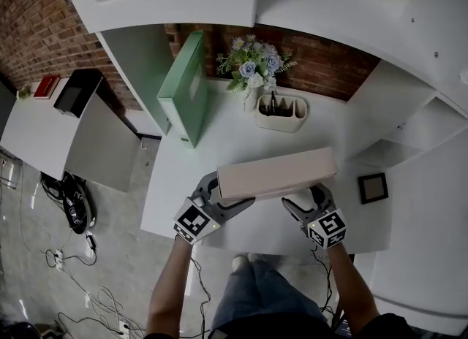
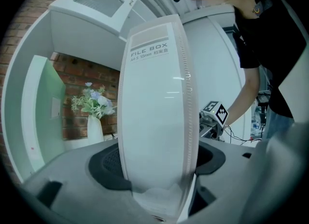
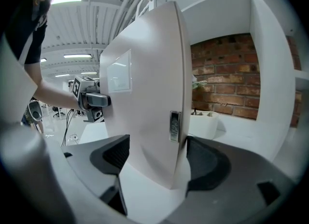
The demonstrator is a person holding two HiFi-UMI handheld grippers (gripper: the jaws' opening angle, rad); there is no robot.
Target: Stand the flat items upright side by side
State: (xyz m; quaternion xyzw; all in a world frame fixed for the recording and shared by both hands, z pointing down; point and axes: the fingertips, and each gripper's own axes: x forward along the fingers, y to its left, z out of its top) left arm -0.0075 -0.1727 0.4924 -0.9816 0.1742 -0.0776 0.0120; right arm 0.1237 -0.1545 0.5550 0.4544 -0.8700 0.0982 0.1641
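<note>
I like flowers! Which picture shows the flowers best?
The head view: the flowers show whole, from above. The left gripper view shows them smaller, at the side; the right gripper view only a sprig past the box.

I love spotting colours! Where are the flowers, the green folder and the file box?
flowers [image 1: 254, 63], head view, on the blossoms.
green folder [image 1: 184, 88], head view, on its broad side.
file box [image 1: 276, 172], head view, on its long upper face.

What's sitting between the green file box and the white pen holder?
A vase of flowers, right beside the pen holder; toward the green file box the table is bare. Head view.
</note>
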